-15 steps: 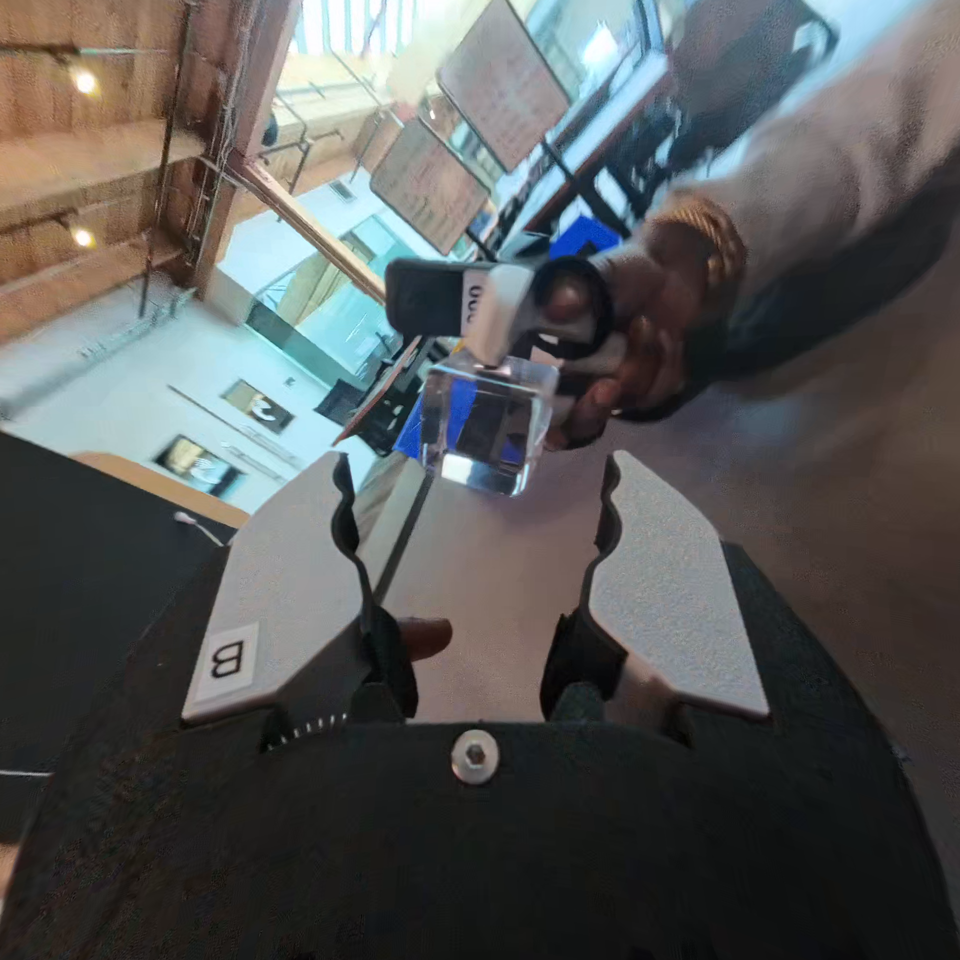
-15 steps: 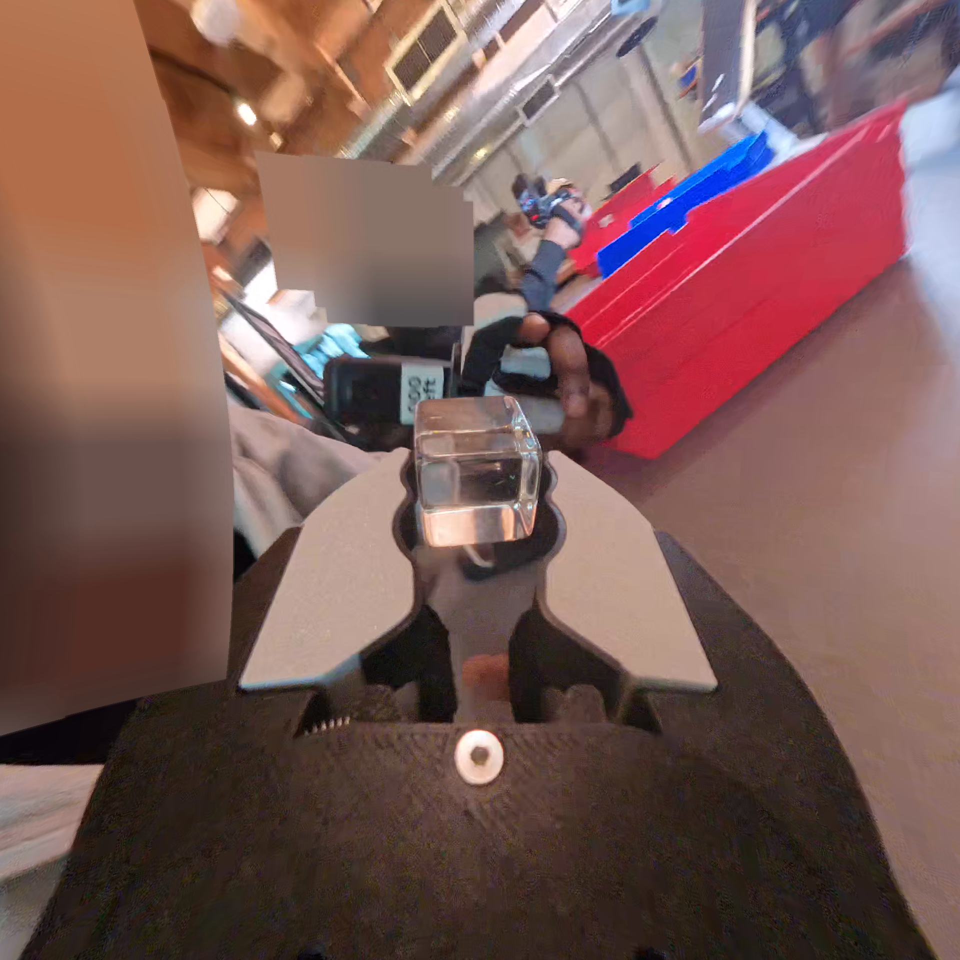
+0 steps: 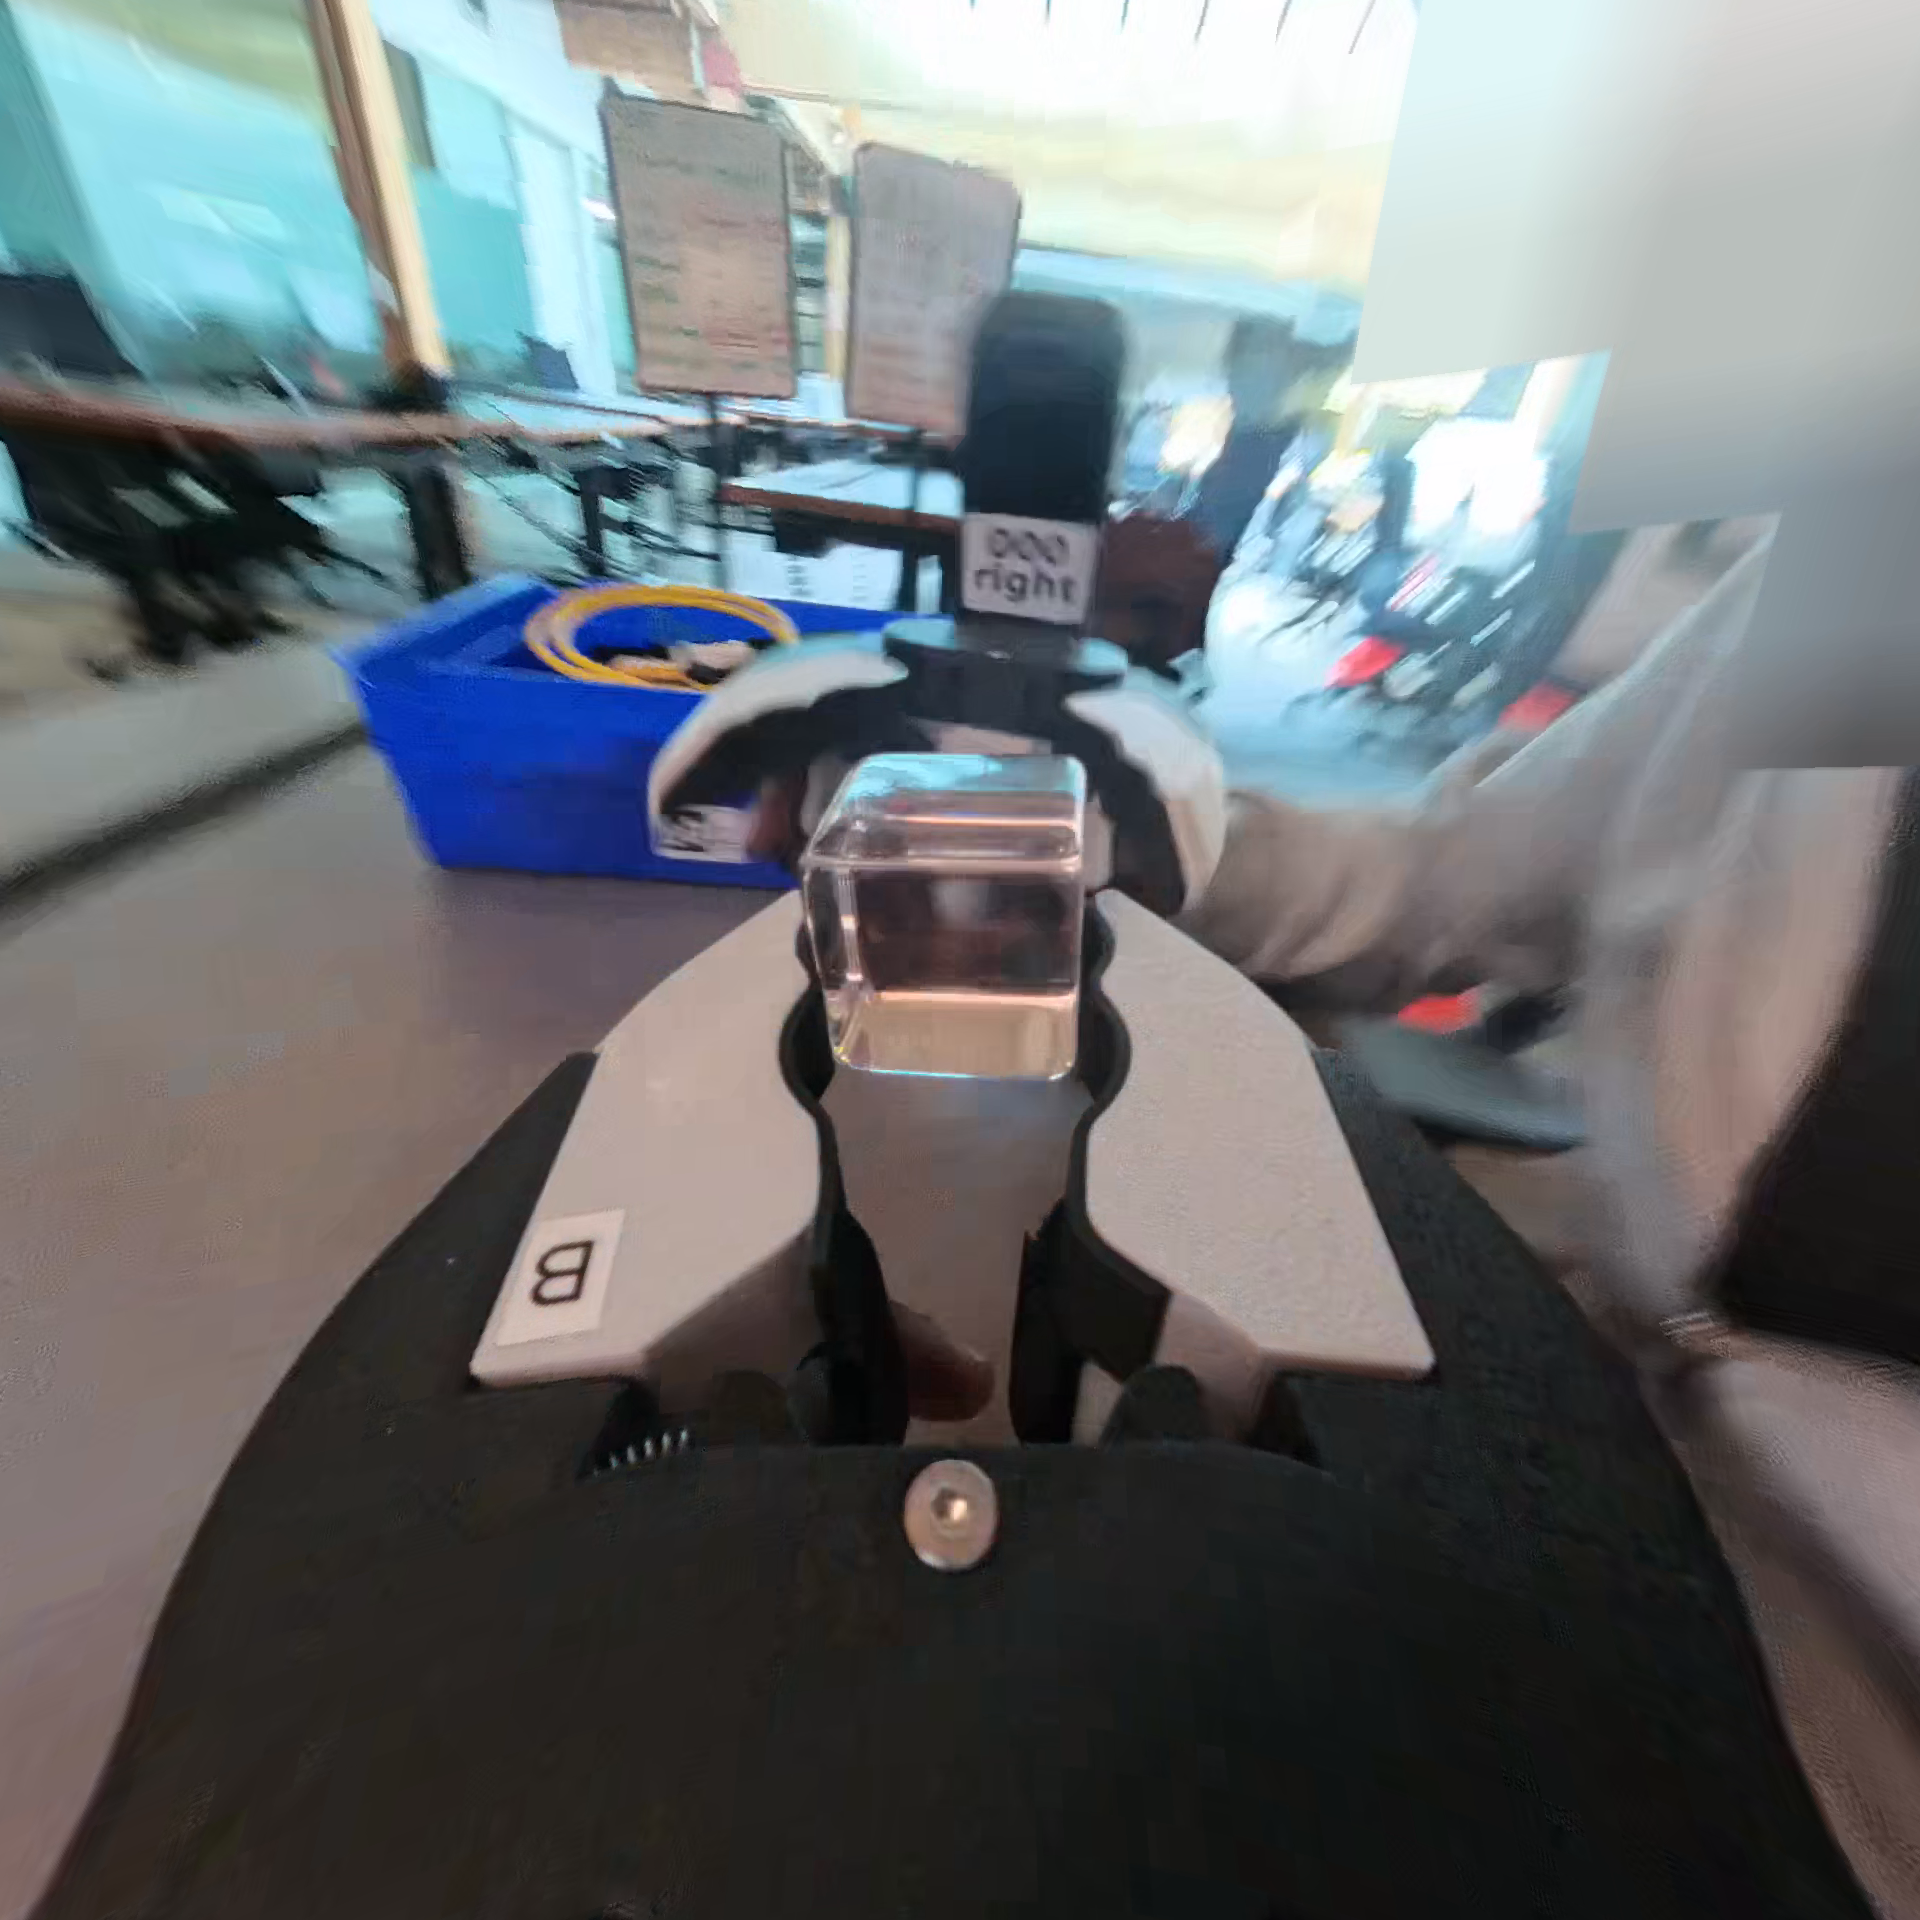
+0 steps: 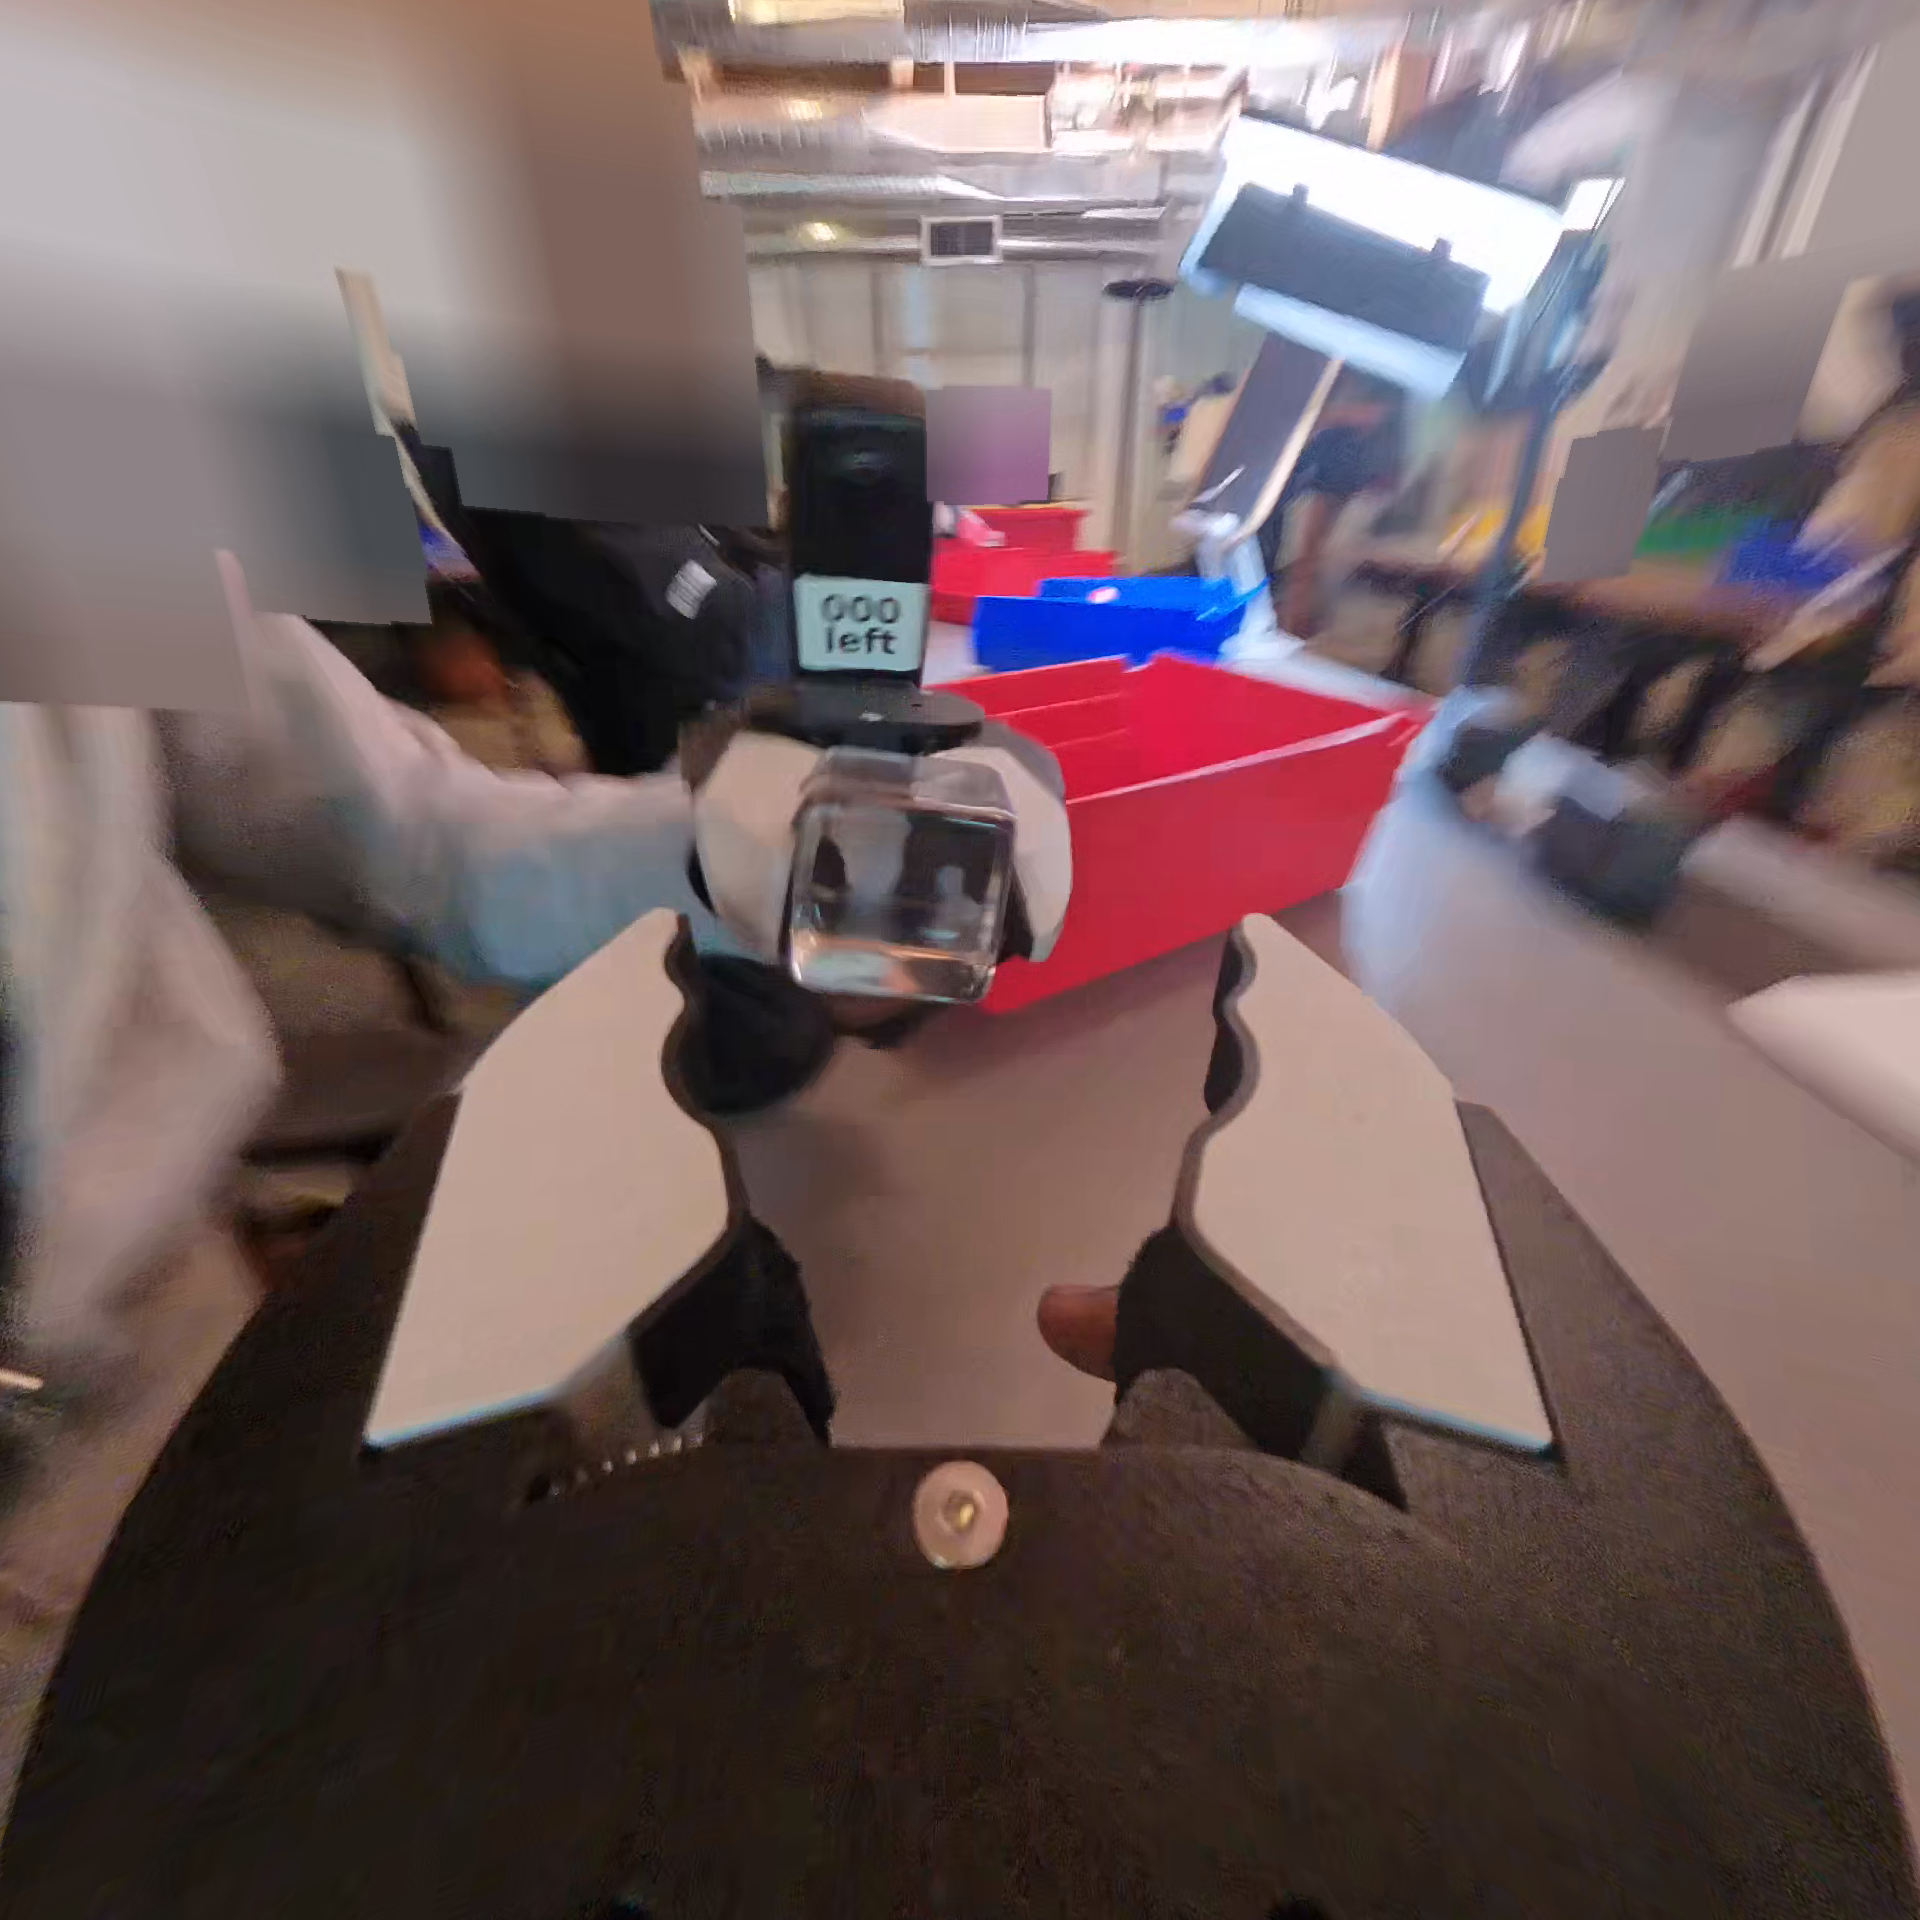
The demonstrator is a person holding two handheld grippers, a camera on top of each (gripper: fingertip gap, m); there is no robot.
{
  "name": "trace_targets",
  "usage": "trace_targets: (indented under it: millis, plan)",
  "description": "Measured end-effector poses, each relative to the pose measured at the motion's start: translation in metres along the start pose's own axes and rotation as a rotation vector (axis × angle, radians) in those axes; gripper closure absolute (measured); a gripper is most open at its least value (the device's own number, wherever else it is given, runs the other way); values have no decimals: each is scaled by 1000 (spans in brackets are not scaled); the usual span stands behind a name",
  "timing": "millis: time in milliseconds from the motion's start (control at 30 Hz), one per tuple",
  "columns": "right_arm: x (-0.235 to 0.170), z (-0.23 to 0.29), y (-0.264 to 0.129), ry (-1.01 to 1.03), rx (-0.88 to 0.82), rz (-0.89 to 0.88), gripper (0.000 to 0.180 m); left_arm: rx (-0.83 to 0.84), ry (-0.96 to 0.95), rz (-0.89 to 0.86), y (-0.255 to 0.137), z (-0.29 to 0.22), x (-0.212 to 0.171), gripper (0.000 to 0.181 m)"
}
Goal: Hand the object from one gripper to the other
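Left tongs [image 3: 948,966] are pinching the clear cube [image 3: 948,920] by its two side faces, right out at the fingertips, and it's up in the air over the grey surface [image 3: 260,1039]! Right tongs [image 4: 951,982] are spread wide and empty, facing the cube head-on and near it but touching nothing. From the right wrist view the cube [image 4: 899,883] sits just beyond the spread fingertips, slightly left of the gap's centre. Now the danger, as I read it: those faces look slick and glassy, and the grip is only at the very tips, so a bump from the other tongs or a twist could squirt the cube out and drop it onto the surface. Room to move? The blue bin [image 3: 520,748] stands off to the left tongs' left, the red bin [image 4: 1195,821] behind the cube in the right wrist view, both well apart, with open grey surface below.
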State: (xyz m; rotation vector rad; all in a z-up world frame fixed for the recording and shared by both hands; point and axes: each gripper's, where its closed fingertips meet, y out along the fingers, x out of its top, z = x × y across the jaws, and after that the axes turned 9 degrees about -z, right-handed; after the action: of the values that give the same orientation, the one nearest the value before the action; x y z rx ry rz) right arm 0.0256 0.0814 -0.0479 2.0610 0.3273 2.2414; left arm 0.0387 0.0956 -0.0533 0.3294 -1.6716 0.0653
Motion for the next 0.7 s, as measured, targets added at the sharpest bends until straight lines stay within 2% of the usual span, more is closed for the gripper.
trace_targets:
  millis: [100,167,267,367,433,500,600,700]
  plan:
    - [3,4,-4,-569,-79,78,91,-97,-400,8,-1,-7,-3,136]
    - [-1,10,-2,-839,-102,129,99,-136,-499,22,1,-13,-9,136]
    - [-14,15,3,-974,-86,193,106,-170,-543,86,5,-22,-19,136]
    - [-23,20,5,-979,-40,206,135,-189,-553,125,6,-26,-26,136]
    - [-24,19,5,-906,-40,212,134,-189,-509,105,6,-23,-24,133]
    - [-21,16,5,-704,-42,193,135,-168,-348,91,6,-17,-22,114]
    - [-15,6,3,-211,-48,119,135,-15,107,43,1,5,-14,89]
    - [-16,3,1,372,20,49,135,128,681,-1,-7,20,-2,85]
